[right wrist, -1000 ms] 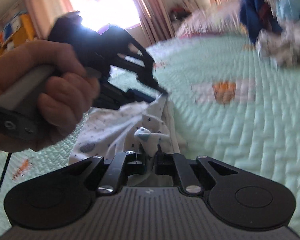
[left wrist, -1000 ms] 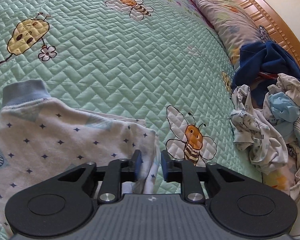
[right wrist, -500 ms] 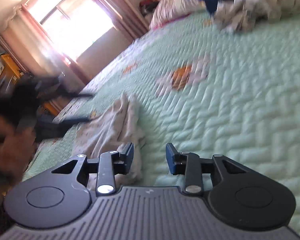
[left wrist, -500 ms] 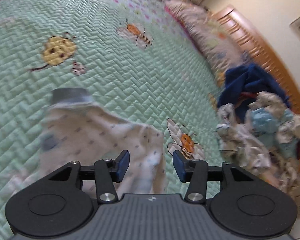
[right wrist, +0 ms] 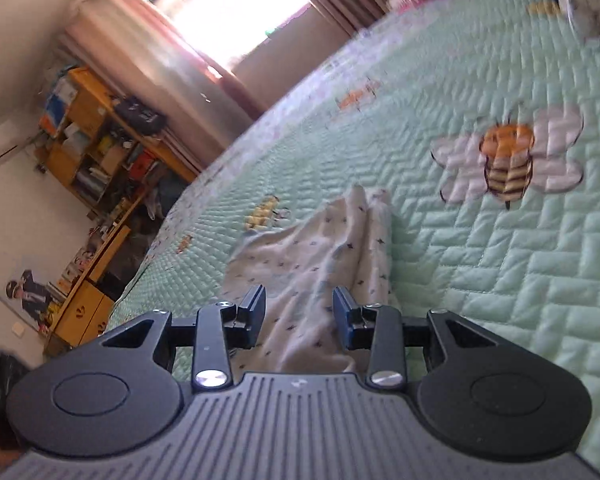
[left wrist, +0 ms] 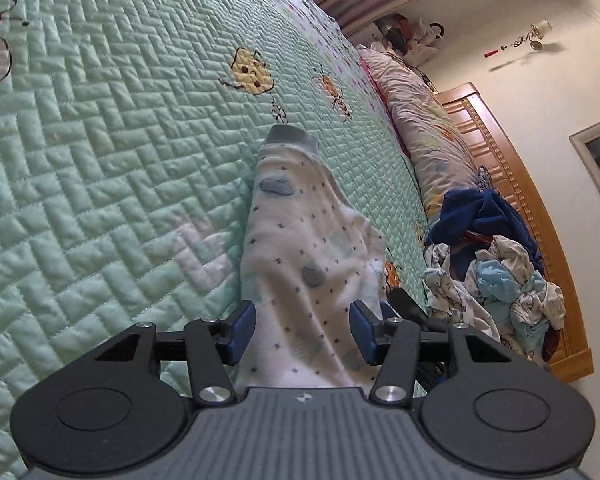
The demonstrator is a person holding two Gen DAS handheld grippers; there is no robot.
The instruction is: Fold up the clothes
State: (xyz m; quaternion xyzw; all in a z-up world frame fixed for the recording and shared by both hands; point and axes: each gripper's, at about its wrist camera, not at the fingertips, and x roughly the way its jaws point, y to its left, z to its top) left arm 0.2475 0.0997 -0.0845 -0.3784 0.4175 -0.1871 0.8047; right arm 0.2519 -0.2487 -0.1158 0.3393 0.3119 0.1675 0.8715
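Soft white knit garment point(left wrist: 300, 256), strewn with small dark stars and pale blue blobs, ending in a ribbed blue-grey cuff point(left wrist: 292, 138) at centre frame of the left view. Lying long and narrow on the bed, rumpled along its right edge, running from the cuff down under the left gripper point(left wrist: 302, 334). Jaws there about half spread and just been opening; blue pads either side of the cloth, not pressing it. In the right view, the same garment point(right wrist: 312, 256) bunched into soft ridges at lower centre, passing between the right gripper point(right wrist: 299, 316) jaws; these parted a little less, also just been opening, cloth loose between them.

Quilt point(left wrist: 100, 160): mint green, stitched in a herringbone of puffed bricks, appliquéd bees and a yellow hive. Wide bare quilt left of the garment in the left view, and right of it in the right view around a big bee point(right wrist: 508, 160).

At right of the left view, a crumpled pile of clothes point(left wrist: 496, 280), navy, white and light blue, against a slatted wooden headboard point(left wrist: 512, 168); a puffy floral pillow point(left wrist: 420, 120) above it.
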